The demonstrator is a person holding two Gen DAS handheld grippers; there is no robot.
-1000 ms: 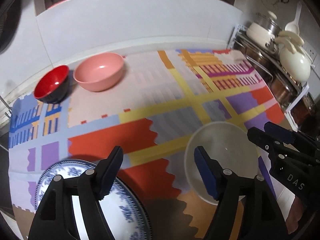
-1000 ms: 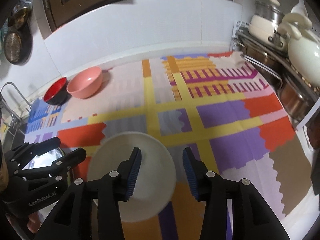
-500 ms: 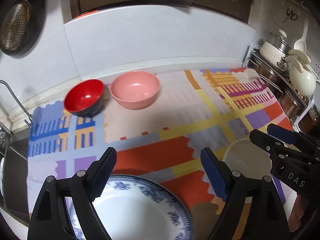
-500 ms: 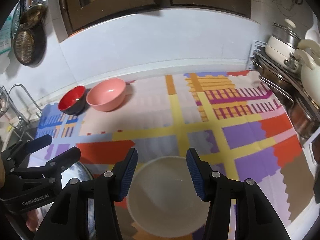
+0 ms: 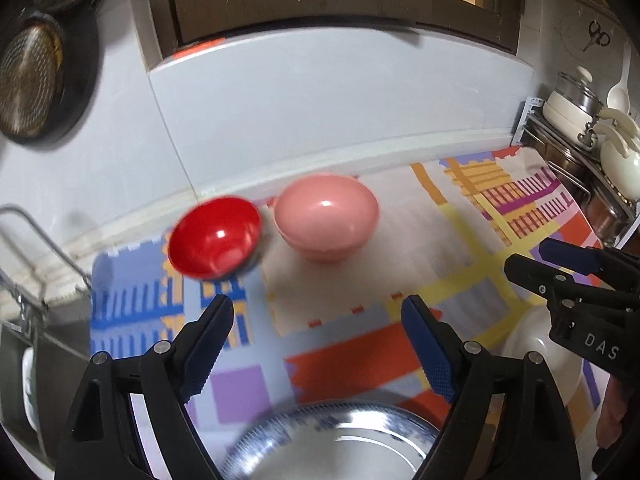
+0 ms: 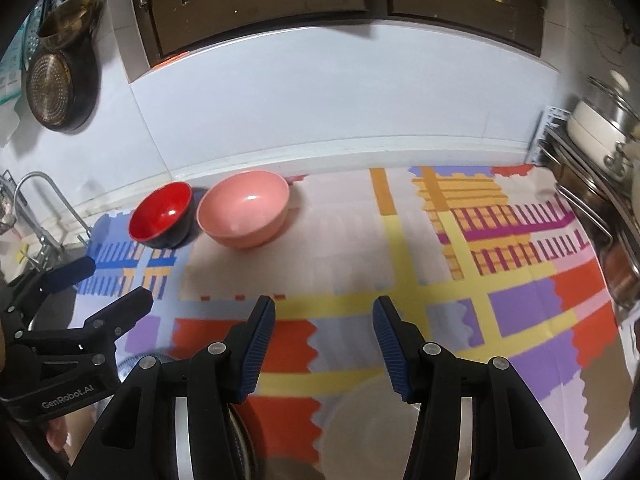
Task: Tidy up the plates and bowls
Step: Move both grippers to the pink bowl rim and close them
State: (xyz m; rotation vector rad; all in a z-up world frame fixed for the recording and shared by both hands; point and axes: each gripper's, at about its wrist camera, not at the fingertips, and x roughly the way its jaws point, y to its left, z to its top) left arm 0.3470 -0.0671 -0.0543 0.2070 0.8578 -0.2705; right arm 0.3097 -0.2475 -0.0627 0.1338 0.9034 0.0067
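Only the left wrist view shows the blue-patterned plate [image 5: 336, 440] clearly, lying empty directly below the left gripper [image 5: 316, 348], whose jaws stand wide with nothing between them; in the right wrist view that plate is mostly hidden. The right wrist view shows the white bowl [image 6: 368, 428], empty, beneath the right gripper [image 6: 324, 344], its jaws also spread and holding nothing. Beyond the plate, against the wall, the red bowl [image 6: 160, 216] and the pink bowl [image 6: 244, 208] sit side by side on the patterned mat [image 6: 400, 264], both empty.

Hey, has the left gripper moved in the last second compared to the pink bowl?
Yes. The left gripper has pulled back and tilted up: the pink bowl now sits lower and more central ahead of it, and the blue-patterned plate has slid to the bottom edge.
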